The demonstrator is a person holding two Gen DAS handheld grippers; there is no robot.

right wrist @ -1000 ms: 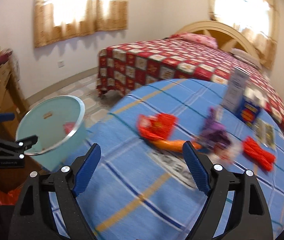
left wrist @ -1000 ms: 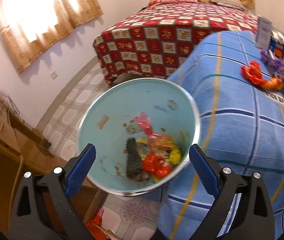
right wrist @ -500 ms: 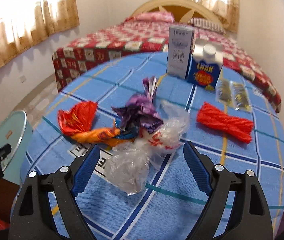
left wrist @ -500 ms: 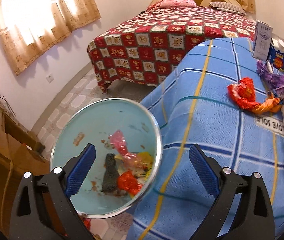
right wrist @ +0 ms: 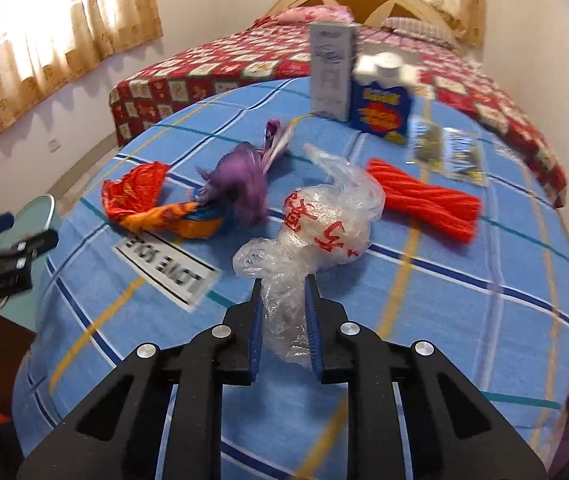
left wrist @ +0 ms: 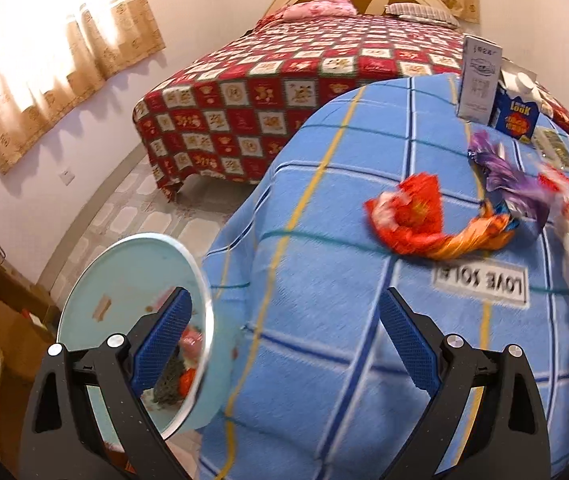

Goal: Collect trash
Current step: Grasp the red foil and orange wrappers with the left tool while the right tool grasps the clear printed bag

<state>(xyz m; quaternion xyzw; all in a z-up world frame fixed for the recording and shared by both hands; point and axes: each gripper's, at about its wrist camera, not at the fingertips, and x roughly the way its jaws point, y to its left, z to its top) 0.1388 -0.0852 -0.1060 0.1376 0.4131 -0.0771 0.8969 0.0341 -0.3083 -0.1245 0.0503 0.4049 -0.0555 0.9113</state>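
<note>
The right gripper [right wrist: 283, 324] is closing its jaws on the near tail of a crumpled clear plastic bag [right wrist: 320, 224] with red lettering; the blue pads are already narrow and pinching the film between them, while the bag's puffed body is lying just beyond the jaw tips on the blue checked surface [right wrist: 444, 304]. Farther ahead and to the left of those jaws, a red and orange wrapper [right wrist: 152, 204] and a purple wrapper [right wrist: 240, 184] are lying touching each other, and ahead to the right a red twisted packet [right wrist: 428, 200] is lying alone. Beyond these, a grey carton [right wrist: 331, 76] and a blue carton [right wrist: 380, 108] are standing upright side by side, with a bed [right wrist: 244, 68] behind the surface. The left gripper [left wrist: 284, 344] is holding its jaws wide with nothing between them; a pale blue bin [left wrist: 124, 280], already holding some trash, is standing beside the surface, partly behind the left jaw. The grip is taking only a thin tail of slippery film, so the bag could likely slide out when lifted, or stretch and drag across the neighbouring wrappers and pull them along. The bin's mouth is off to the side of the surface, so a loose hold could drop the bag on the floor before reaching it.
</note>
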